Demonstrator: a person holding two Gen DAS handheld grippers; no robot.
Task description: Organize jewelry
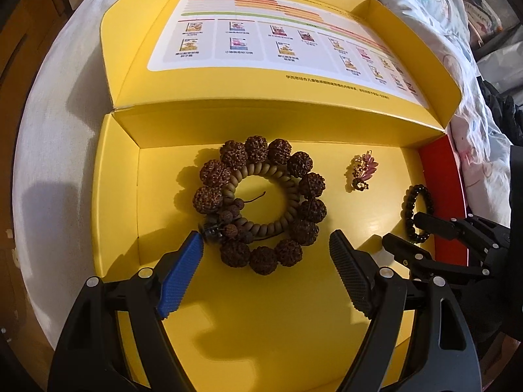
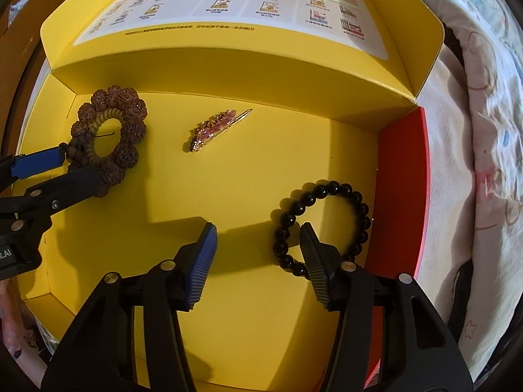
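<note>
Inside a yellow box lies a bracelet of large knobbly brown beads around a tan coiled hair tie. My left gripper stands open over the bracelet's near side, its blue pad touching the small dark beads at the knot. A gold and pink hair clip lies to the right. At the right wall rests a black bead bracelet. My right gripper is open: its dark finger sits inside the black loop, the loop's left arc lies between the jaws, and the blue pad stands apart.
The box lid stands open at the back with a printed sheet inside. A red side wall bounds the box on the right. Patterned bedding lies beyond it; a white cloth lies to the left.
</note>
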